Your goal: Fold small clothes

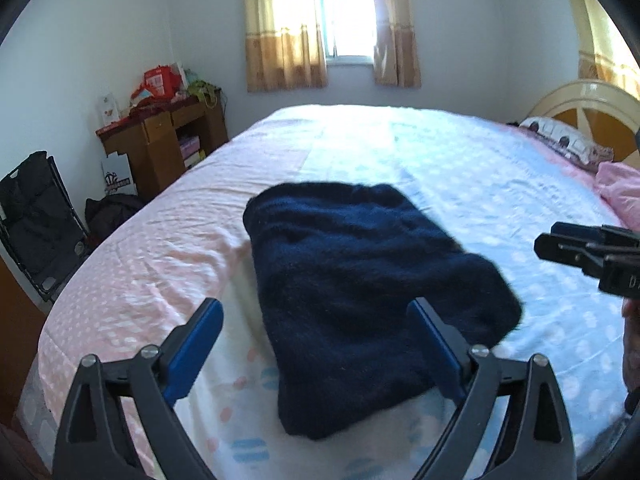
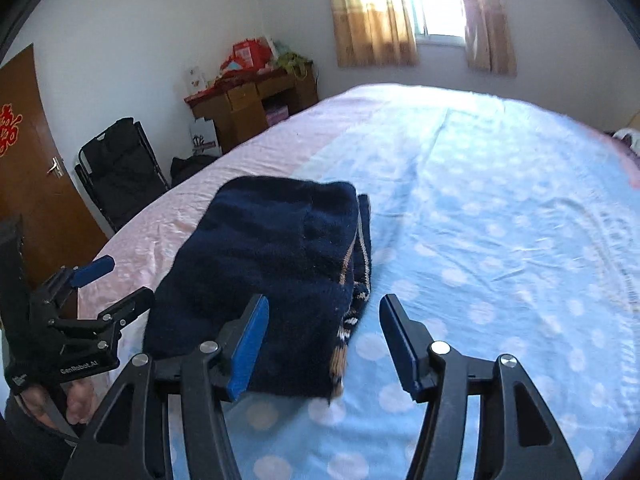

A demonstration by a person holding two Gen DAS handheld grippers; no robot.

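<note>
A folded navy sweater (image 1: 360, 292) is laid on the polka-dot bedspread (image 1: 500, 184), at the centre of the left wrist view. Its long axis is run from the lower middle of the frame toward the upper left, with patterned edges shown along its right side in the right wrist view. The left tongs (image 1: 316, 344) are spread wide above its near end, nothing grasped. The right tongs (image 2: 324, 344) are released too, parted over the sweater's near right corner, nothing pinched.
</note>
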